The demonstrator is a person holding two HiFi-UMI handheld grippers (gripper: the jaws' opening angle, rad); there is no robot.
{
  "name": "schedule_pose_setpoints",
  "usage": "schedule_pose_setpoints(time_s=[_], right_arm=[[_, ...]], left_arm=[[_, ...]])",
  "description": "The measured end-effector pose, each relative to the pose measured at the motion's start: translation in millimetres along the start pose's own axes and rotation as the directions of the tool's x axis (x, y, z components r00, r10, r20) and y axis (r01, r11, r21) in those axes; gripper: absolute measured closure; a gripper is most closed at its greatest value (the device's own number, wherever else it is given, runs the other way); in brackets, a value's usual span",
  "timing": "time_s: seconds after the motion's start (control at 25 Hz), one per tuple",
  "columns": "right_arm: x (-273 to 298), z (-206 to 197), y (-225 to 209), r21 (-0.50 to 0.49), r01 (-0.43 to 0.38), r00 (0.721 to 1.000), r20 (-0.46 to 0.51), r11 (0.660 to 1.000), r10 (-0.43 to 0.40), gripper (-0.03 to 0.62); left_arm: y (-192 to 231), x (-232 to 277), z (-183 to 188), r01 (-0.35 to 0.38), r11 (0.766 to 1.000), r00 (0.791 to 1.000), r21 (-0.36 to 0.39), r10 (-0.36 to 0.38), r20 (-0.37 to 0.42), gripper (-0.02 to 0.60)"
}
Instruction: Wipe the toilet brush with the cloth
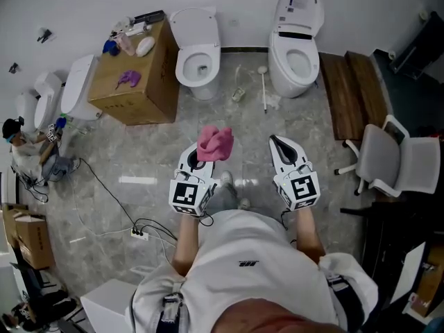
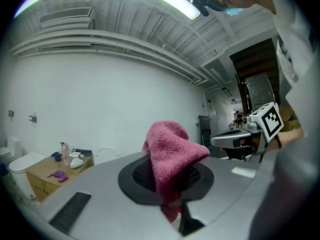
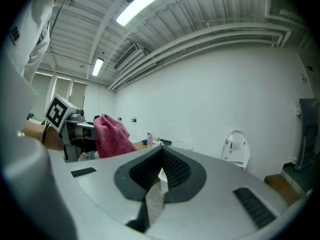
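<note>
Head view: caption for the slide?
Left gripper holds pink cloth, right gripper shut and empty, toilet brush on floor ahead.

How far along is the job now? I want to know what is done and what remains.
Done: the cloth is picked up, and the left gripper is shut on it. In hand: only the cloth, since the right gripper is shut and holds nothing. Left: the toilet brush lies on the floor ahead, apart from both grippers, so it seems that the wiping itself has not begun.
</note>
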State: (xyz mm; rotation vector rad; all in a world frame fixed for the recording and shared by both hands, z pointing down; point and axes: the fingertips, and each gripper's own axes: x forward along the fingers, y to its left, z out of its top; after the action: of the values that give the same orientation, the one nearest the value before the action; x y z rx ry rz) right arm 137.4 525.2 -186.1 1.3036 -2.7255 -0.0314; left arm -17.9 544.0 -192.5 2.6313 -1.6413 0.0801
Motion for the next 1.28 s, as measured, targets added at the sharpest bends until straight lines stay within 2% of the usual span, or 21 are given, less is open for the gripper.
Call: schedule_pose_setpoints(time_s=[0.24,0.6,0.92,1.28], right_arm=[[28.6,-3.9,-17.7,-0.011,0.002,1.0,-0.007,1.0,-0.002,0.599],[102.3,-5.0,-48.1,-0.014,0.016,0.999,-0.041,1.0,-0.016,0.599],[172.3,-4.9,-68.8,-0.002,0.043,0.996,-0.077,0.999,-0.043,0.599],[235.6,1.6,-80.4,-0.002,0.076,0.994,-0.075,0.997,-0.076,0.599]], left_arm=[[17.7,26.1,-3.9,-0.005,1.0,1.0,0.003,0.005,0.002,0.541],[76.9,84.4,-7.7,0.006,1.0,1.0,-0.008,-0.006,-0.009,0.541],[133.8,137.9,-5.3,0.041,0.999,0.999,-0.017,-0.041,-0.022,0.541],[188.4,182.6,-8.2,0.083,0.996,0.996,-0.024,-0.084,-0.025,0.541]])
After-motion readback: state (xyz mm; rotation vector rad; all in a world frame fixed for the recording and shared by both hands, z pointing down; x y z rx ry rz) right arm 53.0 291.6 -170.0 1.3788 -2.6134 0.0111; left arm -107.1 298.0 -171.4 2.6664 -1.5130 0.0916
